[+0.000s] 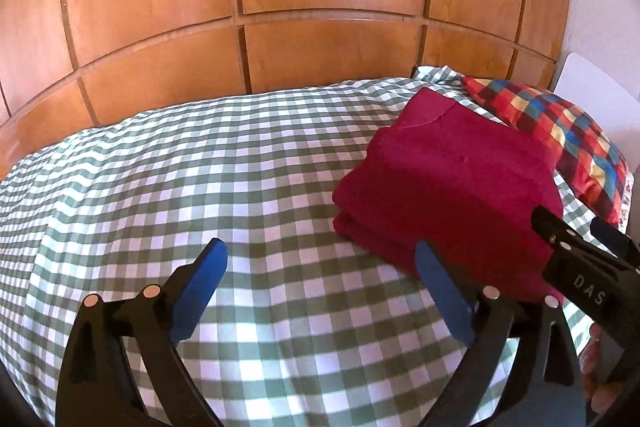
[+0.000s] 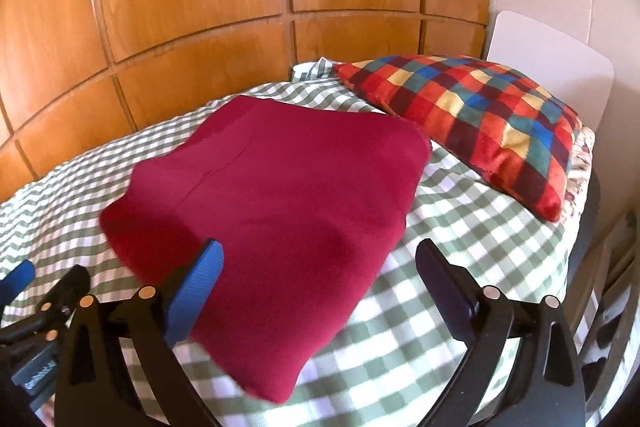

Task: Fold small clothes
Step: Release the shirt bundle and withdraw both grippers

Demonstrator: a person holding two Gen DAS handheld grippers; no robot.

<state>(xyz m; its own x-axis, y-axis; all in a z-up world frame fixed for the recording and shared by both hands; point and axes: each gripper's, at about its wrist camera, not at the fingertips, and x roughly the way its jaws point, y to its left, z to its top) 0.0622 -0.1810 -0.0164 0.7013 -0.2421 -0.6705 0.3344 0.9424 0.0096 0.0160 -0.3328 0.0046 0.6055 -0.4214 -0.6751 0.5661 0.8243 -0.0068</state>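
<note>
A crimson garment [image 2: 276, 211] is seen lying on the green-and-white checked bedspread [image 1: 200, 179], folded into a compact, several-layered rectangle. It is placed just beside the multicoloured checked pillow [image 2: 484, 123], on the side of the pillow away from the white headboard [image 2: 548, 59], with one corner close to the pillow's edge; whether the two touch cannot be told. The wooden wardrobe doors [image 1: 280, 7] are seen beyond the pillow and the bed.

The left gripper [image 1: 320, 267] is held with its blue-padded fingers spread apart above bare bedspread, on the far side of the garment from the pillow; nothing is gripped. The right gripper [image 2: 320, 267] is likewise held wide, nothing pinched between its fingers; its left pad [image 2: 200, 283] is seen in front of the garment's near edge, though contact cannot be confirmed.

The folding of this piece is judged to be essentially finished: edges are stacked, no sleeve or loose flap is left hanging out. No other unfolded clothing is seen on the bedspread near the pillow, so what remains is judged to be, at most, a final smoothing or moving the bundle aside
</note>
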